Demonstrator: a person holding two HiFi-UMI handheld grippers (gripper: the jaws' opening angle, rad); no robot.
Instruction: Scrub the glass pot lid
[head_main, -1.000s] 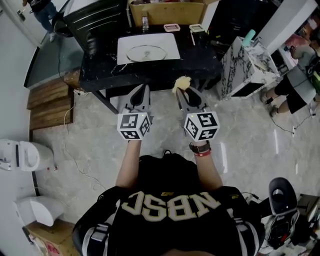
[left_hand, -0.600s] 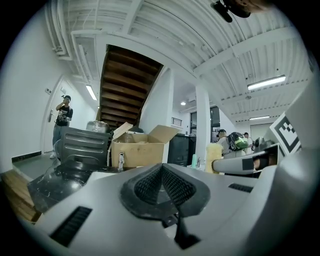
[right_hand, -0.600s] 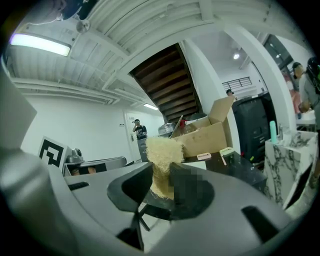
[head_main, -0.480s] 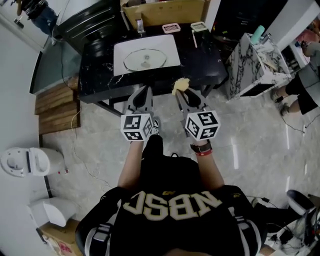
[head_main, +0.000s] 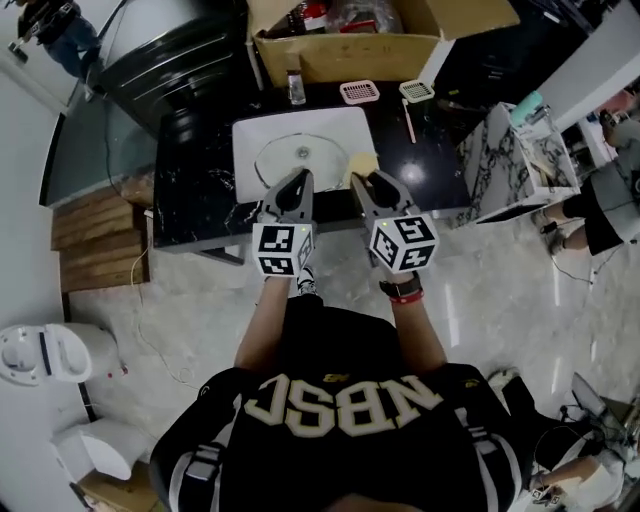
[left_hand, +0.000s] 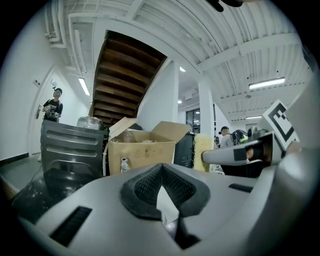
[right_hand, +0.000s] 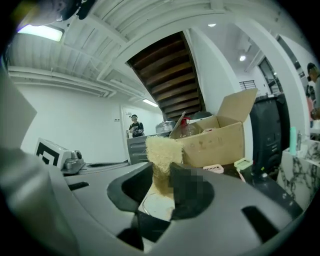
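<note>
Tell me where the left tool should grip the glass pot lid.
Probably the centre knob, from above: the glass pot lid lies flat, knob up, on the white mat, so its rim offers little to pinch. The left tool is shut and must open first.

Glass lid (head_main: 300, 157) on board (head_main: 254, 134), box (head_main: 345, 57) behind

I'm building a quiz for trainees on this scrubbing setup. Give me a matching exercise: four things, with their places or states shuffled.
1 glass pot lid
2 yellow scrubber
3 cardboard box
4 left gripper

A open-topped, beyond the white board
B lying on the white board
C jaws together, empty
D clamped in the right gripper

Pairs: 1-B, 2-D, 3-A, 4-C
</note>
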